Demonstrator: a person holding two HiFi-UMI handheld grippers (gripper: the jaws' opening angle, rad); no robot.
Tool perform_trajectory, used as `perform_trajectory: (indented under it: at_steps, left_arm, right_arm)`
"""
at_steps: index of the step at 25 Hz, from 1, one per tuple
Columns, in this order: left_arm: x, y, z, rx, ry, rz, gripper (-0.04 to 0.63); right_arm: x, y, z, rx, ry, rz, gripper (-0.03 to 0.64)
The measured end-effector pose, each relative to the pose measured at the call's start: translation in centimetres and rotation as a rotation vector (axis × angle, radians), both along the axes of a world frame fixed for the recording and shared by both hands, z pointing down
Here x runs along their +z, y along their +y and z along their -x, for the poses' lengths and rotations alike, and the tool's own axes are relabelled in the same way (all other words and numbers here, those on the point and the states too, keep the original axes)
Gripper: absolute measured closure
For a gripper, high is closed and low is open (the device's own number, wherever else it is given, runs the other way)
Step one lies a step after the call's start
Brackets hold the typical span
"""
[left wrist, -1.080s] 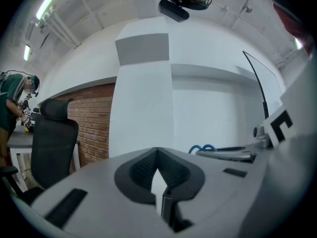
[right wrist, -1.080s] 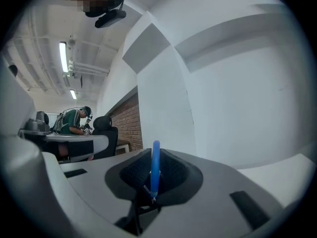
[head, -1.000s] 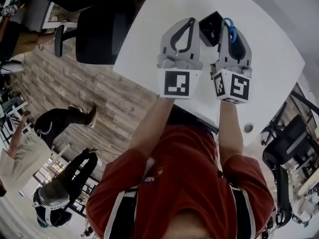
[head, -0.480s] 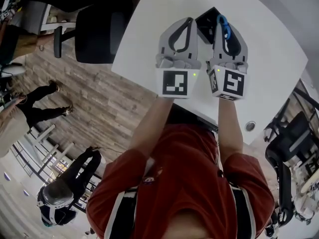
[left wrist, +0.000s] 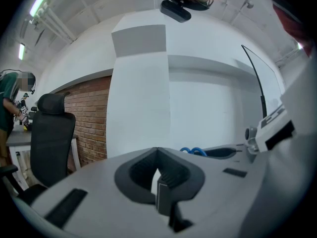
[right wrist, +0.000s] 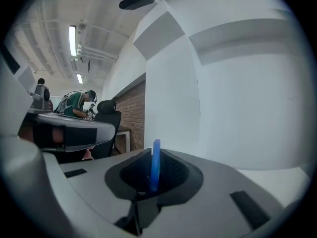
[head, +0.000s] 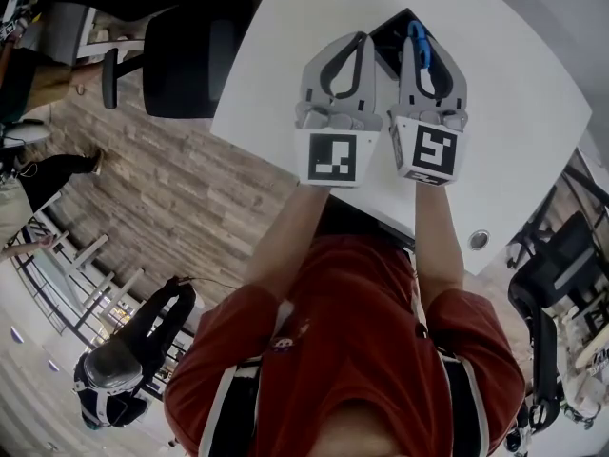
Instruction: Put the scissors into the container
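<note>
Right gripper [head: 420, 36] clamps the blue-handled scissors [right wrist: 155, 163]; left gripper [left wrist: 157, 151] sits closed, empty. You're mid-carry: next, lower them into the black container [head: 388, 34] at twelve o'clock.

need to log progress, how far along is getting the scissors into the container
Done: the scissors are picked up, blue handle clamped in the right claw. In hand: that claw holds them at the black container; whether the blades are inside can't be seen. Left: release them into it. The left claw is shut and empty.
</note>
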State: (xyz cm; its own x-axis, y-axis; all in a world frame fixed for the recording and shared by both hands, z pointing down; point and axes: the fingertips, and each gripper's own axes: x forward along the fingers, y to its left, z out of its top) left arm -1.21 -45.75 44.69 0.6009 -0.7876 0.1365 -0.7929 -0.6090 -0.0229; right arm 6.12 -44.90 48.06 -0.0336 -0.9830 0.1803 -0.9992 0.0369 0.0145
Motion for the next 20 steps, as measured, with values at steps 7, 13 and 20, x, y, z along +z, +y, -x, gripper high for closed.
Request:
perform_trajectory:
  at_steps: [7,13,20]
  left_arm:
    - [0.4,-0.1,0.0,-0.011,-0.002,0.001,0.583]
    - [1.0,-0.1,0.0,-0.015,-0.001,0.012,0.583]
    - [0.9,-0.2,0.4,-0.025,0.007,0.015,0.583]
  right_arm:
    - [0.9,-0.2,-0.1,0.016,0.089,0.055,0.549]
    - [1.5,-0.5,-0.1,0.012,0.072,0.098,0.546]
    - [1.5,-0.6,0.0,0.005,0.063,0.103,0.546]
